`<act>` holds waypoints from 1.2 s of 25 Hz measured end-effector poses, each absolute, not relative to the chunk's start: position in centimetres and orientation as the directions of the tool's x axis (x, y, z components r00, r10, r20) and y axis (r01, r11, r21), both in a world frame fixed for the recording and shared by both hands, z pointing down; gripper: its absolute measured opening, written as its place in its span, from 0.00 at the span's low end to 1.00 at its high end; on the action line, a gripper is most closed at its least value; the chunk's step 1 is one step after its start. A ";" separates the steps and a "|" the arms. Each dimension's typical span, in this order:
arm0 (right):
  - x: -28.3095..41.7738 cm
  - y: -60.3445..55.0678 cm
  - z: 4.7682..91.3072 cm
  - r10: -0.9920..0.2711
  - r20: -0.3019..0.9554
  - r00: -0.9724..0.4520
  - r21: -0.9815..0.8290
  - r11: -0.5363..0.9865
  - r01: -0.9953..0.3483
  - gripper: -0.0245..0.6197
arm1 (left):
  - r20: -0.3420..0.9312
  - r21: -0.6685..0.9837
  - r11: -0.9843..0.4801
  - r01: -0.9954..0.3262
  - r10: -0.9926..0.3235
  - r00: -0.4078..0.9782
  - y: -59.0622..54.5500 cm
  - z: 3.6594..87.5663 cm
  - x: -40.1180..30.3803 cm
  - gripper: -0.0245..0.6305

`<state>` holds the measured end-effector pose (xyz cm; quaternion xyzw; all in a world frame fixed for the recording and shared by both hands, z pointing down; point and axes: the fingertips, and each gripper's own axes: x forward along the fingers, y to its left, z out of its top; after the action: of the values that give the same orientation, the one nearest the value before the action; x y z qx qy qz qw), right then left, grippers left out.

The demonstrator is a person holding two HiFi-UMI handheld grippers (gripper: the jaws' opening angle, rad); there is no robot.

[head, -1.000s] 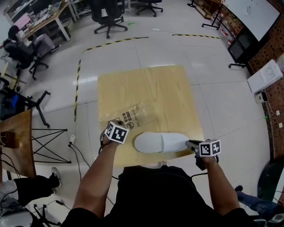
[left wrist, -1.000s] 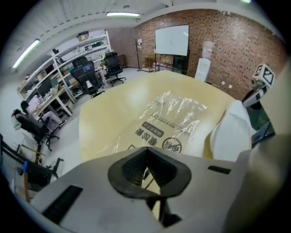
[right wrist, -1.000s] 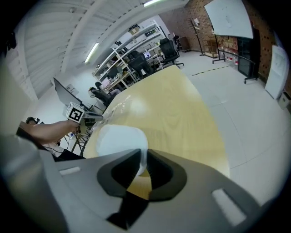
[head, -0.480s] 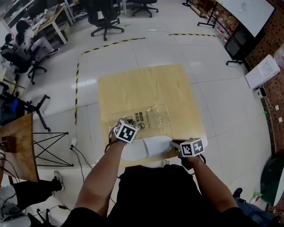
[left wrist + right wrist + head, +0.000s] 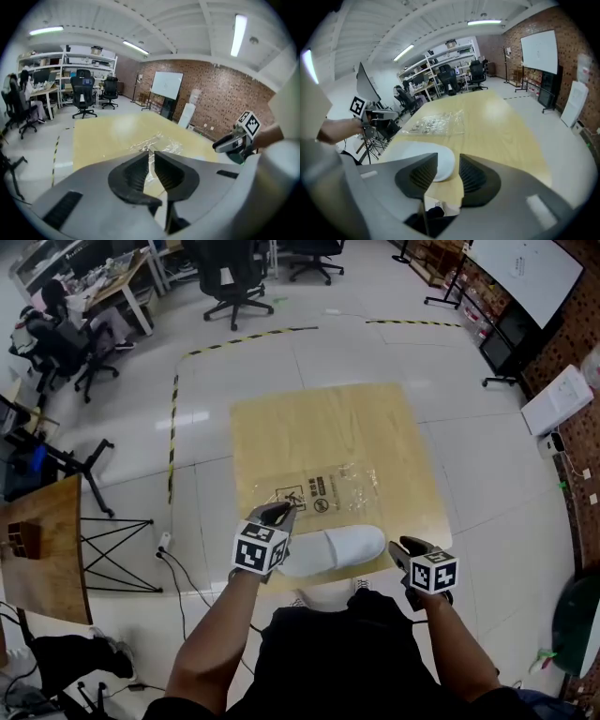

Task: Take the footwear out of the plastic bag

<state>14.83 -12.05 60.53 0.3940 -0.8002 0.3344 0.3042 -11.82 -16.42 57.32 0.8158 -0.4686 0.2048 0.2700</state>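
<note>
Where I look down in the head view, slipper: the white soft closed-toe slipper [image 5: 333, 549] lies bare at the 6 o'clock edge of the pale wooden tabletop [image 5: 323, 423], toe toward 3 o'clock.
Head view, bag: the clear crinkled plastic bag with dark print [image 5: 333, 488] lies flat at 12 o'clock of the slipper, just beside it, and looks empty.
Head view, claws: my left gripper [image 5: 277, 512] hangs at the slipper's 9 o'clock end. My right gripper [image 5: 405, 546] is near the toe at 3 o'clock, apart from it.
Left gripper view, claw: my left gripper [image 5: 151, 154] has just been opening. Its jaws stand a narrow slit apart with nothing between them, and the bag [image 5: 157, 143] lies beyond at 12 o'clock.
Right gripper view, claw: my right gripper [image 5: 447, 161] has just been opening. Its jaws are spread and pinch nothing, and the slipper [image 5: 417, 149] rests at 10 o'clock with the bag [image 5: 436, 123] farther on.
Progress: I judge the removal done. Slipper and bag lie separate, and both claws have let go.
Left to do: little, as far as I can see, unless more footwear awaits out of view.
</note>
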 end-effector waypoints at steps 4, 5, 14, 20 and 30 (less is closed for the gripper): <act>12.2 -9.4 57.4 -0.452 0.656 -0.605 -0.370 0.505 -0.780 0.07 | 0.487 0.358 -0.414 -0.837 -0.681 0.546 -11.8 55.6 -10.3 0.05; 11.1 -8.9 56.6 -0.453 0.626 -0.635 -0.394 0.519 -0.759 0.04 | 0.476 0.367 -0.416 -0.832 -0.684 0.552 -10.6 55.3 -10.1 0.05; 5.7 -4.3 47.6 -0.337 0.498 -0.799 -0.357 0.760 -0.543 0.04 | 0.320 0.351 -0.413 -0.840 -0.790 0.522 -2.6 47.5 -8.6 0.05; 9.5 0.2 46.0 -0.264 0.460 -0.848 -0.324 0.839 -0.437 0.04 | 0.313 0.299 -0.276 -0.914 -0.876 0.367 1.8 45.6 -5.8 0.05; 16.4 6.7 45.1 -0.228 0.417 -0.880 -0.346 0.855 -0.385 0.04 | 0.329 0.280 -0.156 -0.947 -0.911 0.248 13.9 41.2 0.6 0.05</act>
<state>16.43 6.70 45.06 0.1621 -0.9455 0.2146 0.1836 0.58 13.89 41.18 0.7592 -0.6120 0.0414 0.2178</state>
